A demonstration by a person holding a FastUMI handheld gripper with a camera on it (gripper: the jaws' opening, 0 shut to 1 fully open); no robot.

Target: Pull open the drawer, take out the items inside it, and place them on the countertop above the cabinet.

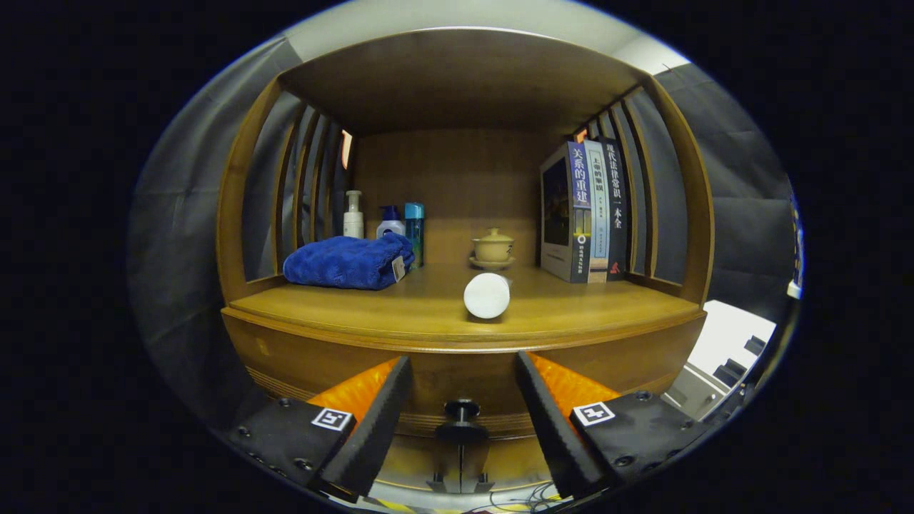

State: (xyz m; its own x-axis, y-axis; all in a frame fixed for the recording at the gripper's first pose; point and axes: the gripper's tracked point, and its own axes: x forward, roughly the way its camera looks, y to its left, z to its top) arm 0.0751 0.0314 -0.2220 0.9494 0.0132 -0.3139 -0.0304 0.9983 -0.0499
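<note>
The gripper (463,389) stands open, its two fingers spread wide and holding nothing, level with the front of the brown wooden cabinet's drawer (464,371). The small dark round knob (462,409) sits between the fingers, a little below their tips. The drawer front looks flush with the cabinet, so what is inside cannot be seen.

On the wooden worktop (571,314) above, a white cylinder (487,295) lies on its side near the front edge, just beyond the fingers. Behind it stand a beige lidded tea bowl on a saucer (492,248), a folded blue towel (348,262), three bottles (389,221) in the back corner and a row of upright books (585,210).

This scene fits two stages: a shut drawer waiting to be pulled, or one pushed shut after the cylinder came out of it. If a pull is due, I judge it goes best with the fingers centred on the knob's neck, closed squarely on both sides, then drawn straight back without twisting.
</note>
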